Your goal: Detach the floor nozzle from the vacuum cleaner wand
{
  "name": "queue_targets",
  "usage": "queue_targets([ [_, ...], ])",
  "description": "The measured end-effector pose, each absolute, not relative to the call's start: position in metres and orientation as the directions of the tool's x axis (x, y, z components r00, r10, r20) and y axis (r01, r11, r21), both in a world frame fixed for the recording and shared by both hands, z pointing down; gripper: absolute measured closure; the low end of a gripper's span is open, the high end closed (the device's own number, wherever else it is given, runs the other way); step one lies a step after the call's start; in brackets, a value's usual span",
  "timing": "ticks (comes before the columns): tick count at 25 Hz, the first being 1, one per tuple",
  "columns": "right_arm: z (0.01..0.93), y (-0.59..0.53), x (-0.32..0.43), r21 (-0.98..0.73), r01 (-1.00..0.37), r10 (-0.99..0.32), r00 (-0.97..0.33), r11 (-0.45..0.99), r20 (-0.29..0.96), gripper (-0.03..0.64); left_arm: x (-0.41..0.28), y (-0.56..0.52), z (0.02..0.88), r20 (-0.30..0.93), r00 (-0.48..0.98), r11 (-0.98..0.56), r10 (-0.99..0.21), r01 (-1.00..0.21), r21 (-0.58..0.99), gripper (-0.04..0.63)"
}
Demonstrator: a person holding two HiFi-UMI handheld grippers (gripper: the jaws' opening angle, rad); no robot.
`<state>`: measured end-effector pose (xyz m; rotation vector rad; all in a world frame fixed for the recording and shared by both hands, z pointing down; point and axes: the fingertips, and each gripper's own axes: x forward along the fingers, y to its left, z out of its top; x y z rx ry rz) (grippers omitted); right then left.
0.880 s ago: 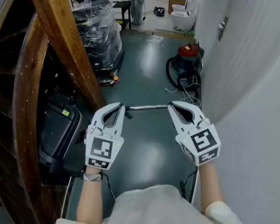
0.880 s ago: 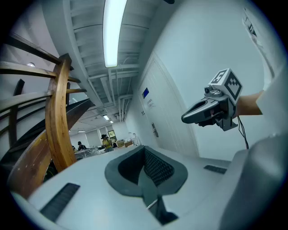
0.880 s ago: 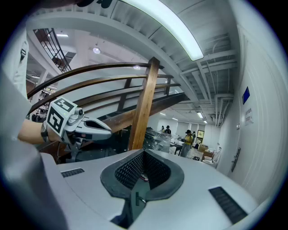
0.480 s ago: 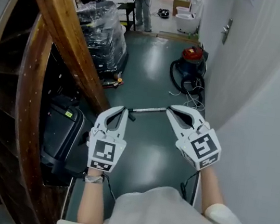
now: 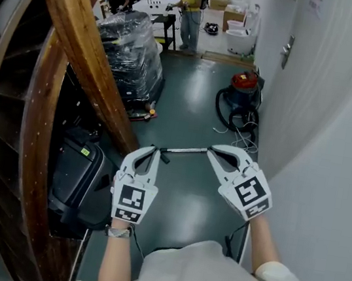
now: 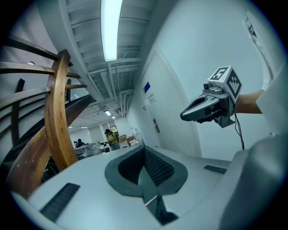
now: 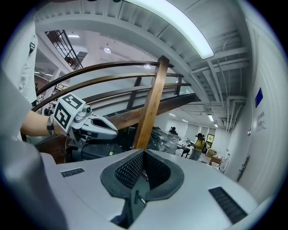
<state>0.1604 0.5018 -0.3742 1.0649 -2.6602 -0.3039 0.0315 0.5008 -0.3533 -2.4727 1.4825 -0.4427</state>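
A chrome vacuum wand (image 5: 184,150) lies on the dark green floor, and its left end carries a small dark part (image 5: 163,157) too small to make out. In the head view both grippers hang above the floor, one at each end of the wand. My left gripper (image 5: 153,148) is shut and empty over the wand's left end. My right gripper (image 5: 211,150) is shut and empty over the right end. The red vacuum cleaner (image 5: 244,82) with its black hose (image 5: 228,114) stands farther off by the wall. Each gripper view shows its own shut jaws and the other gripper (image 6: 210,106) (image 7: 86,126) in the air.
A wooden stair stringer (image 5: 85,43) and rail run down the left. A black case (image 5: 78,171) sits under the stringer. A film-wrapped pallet (image 5: 129,53) stands behind. A white wall and door (image 5: 294,62) close the right side. Loose cables (image 5: 241,138) lie near the wall. A person (image 5: 192,10) stands far back.
The head view has tipped up and shows more of the far room. Both grippers sit a little lower in the picture and stay shut. The person at the back has stepped right.
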Motion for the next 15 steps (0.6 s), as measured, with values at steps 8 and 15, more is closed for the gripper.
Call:
queue_targets([
  [8, -0.37, 0.482, 0.179, 0.235, -0.619, -0.657, -0.738, 0.75, 0.153, 0.588, 0.057, 0.488, -0.338, 0.166, 0.436, -0.467, -0.884, -0.827, -0.313, 0.6],
  [15, -0.357, 0.434, 0.177, 0.236, -0.631, -0.671, -0.72, 0.739, 0.178, 0.589, 0.049, 0.439, -0.326, 0.173, 0.443, -0.475, -0.88, -0.828, -0.297, 0.6],
])
